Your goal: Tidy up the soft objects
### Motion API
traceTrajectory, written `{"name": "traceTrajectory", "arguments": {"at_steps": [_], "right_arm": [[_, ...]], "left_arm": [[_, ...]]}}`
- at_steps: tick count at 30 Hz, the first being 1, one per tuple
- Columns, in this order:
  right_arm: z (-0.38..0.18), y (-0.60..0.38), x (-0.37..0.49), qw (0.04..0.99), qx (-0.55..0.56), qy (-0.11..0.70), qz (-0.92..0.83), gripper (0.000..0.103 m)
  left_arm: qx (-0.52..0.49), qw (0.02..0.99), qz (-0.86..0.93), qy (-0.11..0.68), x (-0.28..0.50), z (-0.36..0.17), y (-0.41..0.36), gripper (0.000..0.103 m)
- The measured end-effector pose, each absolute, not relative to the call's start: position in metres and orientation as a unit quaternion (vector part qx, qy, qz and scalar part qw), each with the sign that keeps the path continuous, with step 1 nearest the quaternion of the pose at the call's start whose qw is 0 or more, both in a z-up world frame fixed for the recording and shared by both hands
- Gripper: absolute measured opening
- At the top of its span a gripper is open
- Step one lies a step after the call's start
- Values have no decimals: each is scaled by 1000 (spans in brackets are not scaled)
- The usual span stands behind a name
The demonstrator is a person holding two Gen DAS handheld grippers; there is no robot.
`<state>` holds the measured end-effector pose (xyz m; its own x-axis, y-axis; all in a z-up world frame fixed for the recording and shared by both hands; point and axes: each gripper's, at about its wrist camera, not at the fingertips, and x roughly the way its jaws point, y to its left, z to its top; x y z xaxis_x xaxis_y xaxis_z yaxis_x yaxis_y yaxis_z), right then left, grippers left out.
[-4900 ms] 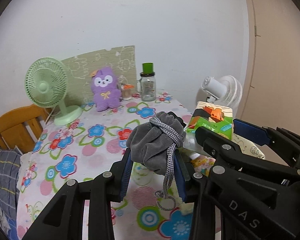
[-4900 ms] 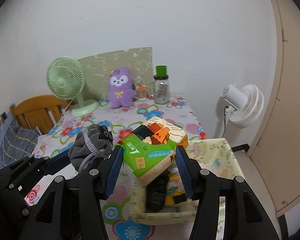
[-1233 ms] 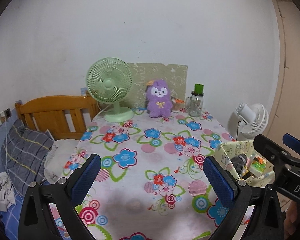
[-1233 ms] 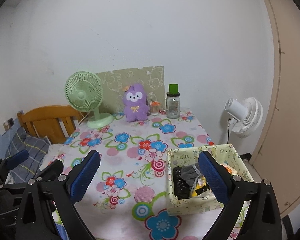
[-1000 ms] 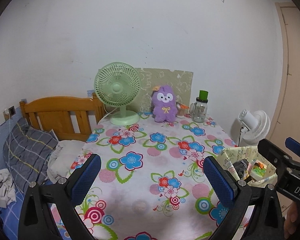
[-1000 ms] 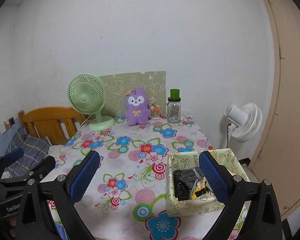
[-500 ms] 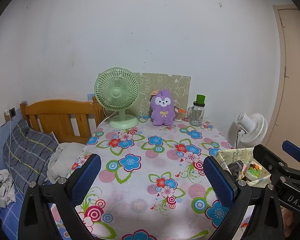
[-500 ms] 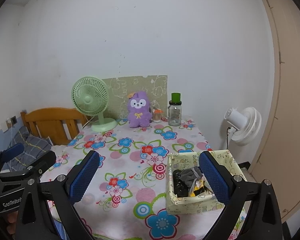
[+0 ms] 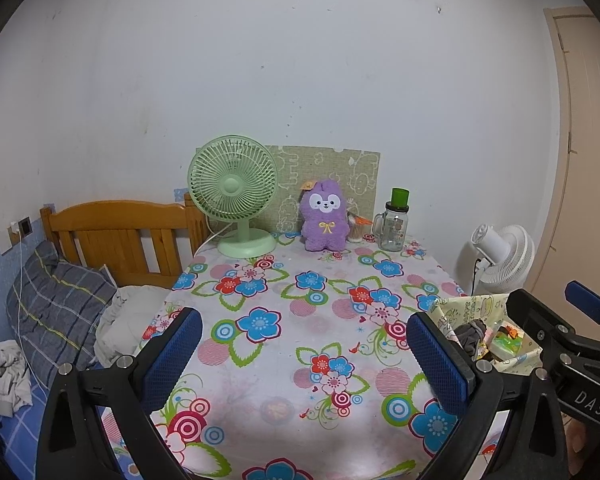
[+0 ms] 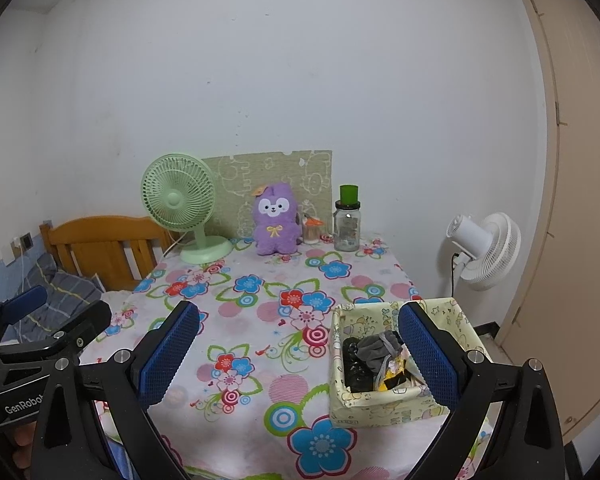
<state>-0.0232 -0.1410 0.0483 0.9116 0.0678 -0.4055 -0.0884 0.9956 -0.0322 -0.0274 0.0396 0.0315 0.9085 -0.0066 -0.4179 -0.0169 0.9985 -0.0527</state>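
A pale yellow fabric basket [image 10: 374,404] stands at the table's near right corner. It holds a grey drawstring pouch [image 10: 378,347], black items and a yellow item. In the left wrist view the basket [image 9: 464,306] shows the pouch [image 9: 470,334] and a green packet [image 9: 508,342]. A purple plush toy [image 10: 275,220] sits upright at the back of the table, also seen as plush toy [image 9: 324,216]. My left gripper [image 9: 304,352] and my right gripper [image 10: 298,352] both hang open and empty above the near table edge.
A flowered tablecloth [image 10: 260,304] covers the table. At the back stand a green fan [image 10: 180,204], a glass jar with a green lid [image 10: 347,222] and a patterned board [image 10: 268,176]. A white fan [image 10: 484,252] stands on the right, a wooden bed [image 9: 116,236] on the left.
Both grippers let go of the pouch and the green packet, which now lie in the basket. Both have pulled back and risen from the table, open.
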Motion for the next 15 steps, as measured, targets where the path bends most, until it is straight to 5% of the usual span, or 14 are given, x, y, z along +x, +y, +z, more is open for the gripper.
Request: {"name": "traceTrajectory", "arguments": {"at_steps": [15], "right_arm": [[48, -142, -24, 977, -24, 207, 39, 101]], "left_arm": [[-26, 976, 3, 214, -28, 32, 39, 103]]}}
